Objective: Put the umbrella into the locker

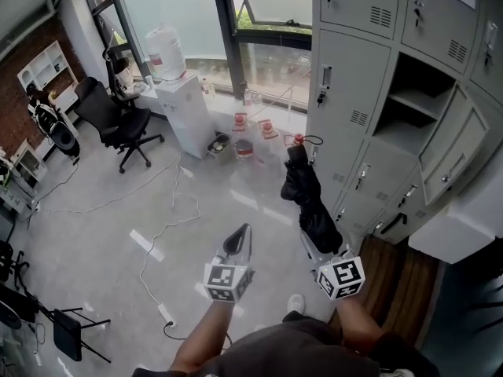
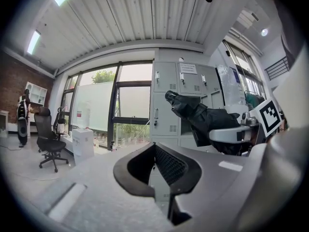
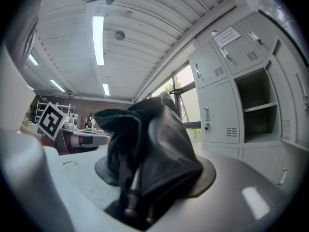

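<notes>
Overhead, one black folded umbrella (image 1: 309,199) is seen pinched in the right gripper (image 1: 313,246), near the lockers (image 1: 354,69), one compartment (image 1: 416,104) standing open; only the right gripper view shows its rib tips clamped between the jaws. One left gripper (image 1: 238,242) is recorded, jaws pressed together on nothing; the umbrella's lower end is hidden by the gripper

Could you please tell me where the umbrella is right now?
In the head view the umbrella is right of centre, gripped by the right tongs, in front of the lockers and below-left of the open locker.
</notes>
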A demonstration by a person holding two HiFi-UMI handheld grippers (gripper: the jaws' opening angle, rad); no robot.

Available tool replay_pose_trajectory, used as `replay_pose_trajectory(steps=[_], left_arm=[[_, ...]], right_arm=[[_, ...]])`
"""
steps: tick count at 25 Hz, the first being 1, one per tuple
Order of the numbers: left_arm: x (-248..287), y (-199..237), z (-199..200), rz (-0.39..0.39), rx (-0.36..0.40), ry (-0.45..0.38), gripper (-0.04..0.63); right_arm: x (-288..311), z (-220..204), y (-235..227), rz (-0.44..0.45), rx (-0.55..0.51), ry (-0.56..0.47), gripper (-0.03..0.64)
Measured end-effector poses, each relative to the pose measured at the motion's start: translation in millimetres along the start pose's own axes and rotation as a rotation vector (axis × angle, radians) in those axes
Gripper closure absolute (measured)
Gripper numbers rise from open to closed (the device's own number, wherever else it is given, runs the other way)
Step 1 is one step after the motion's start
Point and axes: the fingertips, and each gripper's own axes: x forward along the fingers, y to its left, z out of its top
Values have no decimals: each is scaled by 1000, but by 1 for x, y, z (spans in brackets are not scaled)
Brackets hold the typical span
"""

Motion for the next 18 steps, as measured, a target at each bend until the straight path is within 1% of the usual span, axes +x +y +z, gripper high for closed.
replay_pose_trajectory(steps=[6, 9, 14, 18], left_arm=[[57, -16, 2, -24, 2, 14, 591], [89, -31, 0, -46, 9, 26, 591], [126, -49, -3, -71, 24, 50, 591], [153, -69, -5, -105, 25, 63, 591]], right_arm=[[15, -2, -50, -15, 21, -1, 380], [18, -4, -80, -32, 21, 1, 380], [22, -10, -118, -49, 32, 1, 379], [18, -13, -148, -80, 54, 3, 379]])
